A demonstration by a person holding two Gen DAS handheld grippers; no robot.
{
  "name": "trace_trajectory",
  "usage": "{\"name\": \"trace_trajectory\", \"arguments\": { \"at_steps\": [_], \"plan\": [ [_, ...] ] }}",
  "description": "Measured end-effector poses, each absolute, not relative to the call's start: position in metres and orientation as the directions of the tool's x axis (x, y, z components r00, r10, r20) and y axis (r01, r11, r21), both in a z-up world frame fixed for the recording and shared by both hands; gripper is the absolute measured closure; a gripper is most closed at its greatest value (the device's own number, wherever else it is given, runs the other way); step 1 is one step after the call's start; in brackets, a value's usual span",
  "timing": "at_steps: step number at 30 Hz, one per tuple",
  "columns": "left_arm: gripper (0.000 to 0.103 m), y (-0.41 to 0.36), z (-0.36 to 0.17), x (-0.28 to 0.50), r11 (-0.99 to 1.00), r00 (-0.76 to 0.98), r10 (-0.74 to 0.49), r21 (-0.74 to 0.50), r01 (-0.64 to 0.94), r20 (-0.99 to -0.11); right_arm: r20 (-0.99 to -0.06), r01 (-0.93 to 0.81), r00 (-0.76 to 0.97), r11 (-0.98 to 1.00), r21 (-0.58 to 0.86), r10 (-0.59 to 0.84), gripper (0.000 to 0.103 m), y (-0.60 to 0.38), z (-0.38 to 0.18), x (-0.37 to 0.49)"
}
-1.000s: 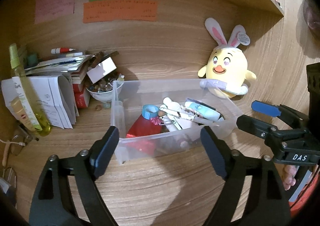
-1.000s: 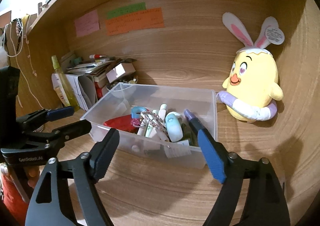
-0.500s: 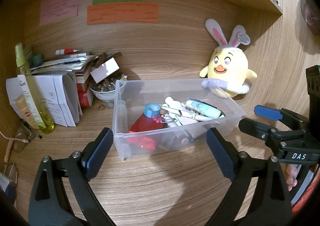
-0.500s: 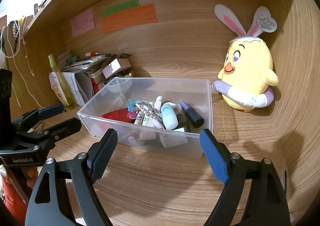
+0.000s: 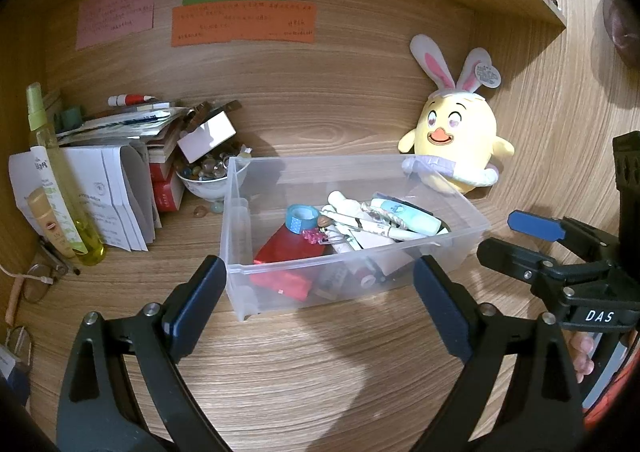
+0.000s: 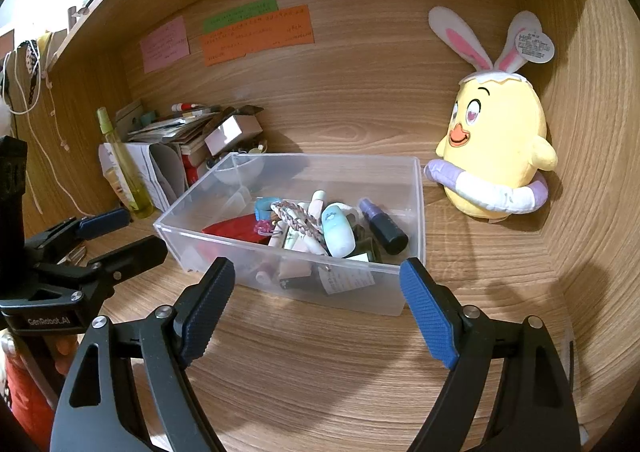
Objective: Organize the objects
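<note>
A clear plastic box (image 5: pixel 320 161) (image 6: pixel 360 292) stands on the wooden desk, holding a red pouch (image 5: pixel 288 248), a blue tape roll (image 5: pixel 300 215), a pale blue tube (image 6: pixel 338 230), a dark purple bottle (image 6: pixel 384 228) and several pens. My left gripper (image 5: pixel 318 264) (image 6: pixel 142 232) hovers open just in front of the box's left end. Before the right end, my right gripper (image 6: pixel 316 264) (image 5: pixel 502 236) is open too. Neither touches the box, and nothing lies between either pair of pads. A yellow chick plush with bunny ears (image 5: pixel 456 143) (image 6: pixel 496 139) sits behind the box's right corner.
Left of the box are a stack of books and papers (image 5: pixel 120 155), a white bowl of beads (image 5: pixel 204 175), a yellow spray bottle (image 5: pixel 52 171) and glasses (image 5: pixel 36 284). Coloured notes (image 5: pixel 244 21) are stuck on the back wall. A shelf overhangs. Side walls close both ends.
The left gripper's jaws have spread a little wider. The box, the plush and both hands have kept their places.
</note>
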State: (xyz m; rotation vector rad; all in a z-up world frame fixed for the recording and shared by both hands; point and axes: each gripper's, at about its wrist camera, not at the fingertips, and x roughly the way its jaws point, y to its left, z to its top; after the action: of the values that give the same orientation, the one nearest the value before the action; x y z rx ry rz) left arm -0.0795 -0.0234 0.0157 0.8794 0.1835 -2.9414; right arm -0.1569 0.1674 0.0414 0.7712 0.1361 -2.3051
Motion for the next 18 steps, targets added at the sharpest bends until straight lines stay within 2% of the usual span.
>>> {"name": "trace_trajectory", "arguments": {
  "at_steps": [18],
  "plan": [
    [0.007, -0.0221, 0.0140, -0.0796, -0.990, -0.835, -0.025, -0.099, 0.095, -0.550, -0.566, 0.649, -0.583, -0.753, 0.108, -0.583, 0.020, 0.1651, 0.0414, -0.1553]
  ]
}}
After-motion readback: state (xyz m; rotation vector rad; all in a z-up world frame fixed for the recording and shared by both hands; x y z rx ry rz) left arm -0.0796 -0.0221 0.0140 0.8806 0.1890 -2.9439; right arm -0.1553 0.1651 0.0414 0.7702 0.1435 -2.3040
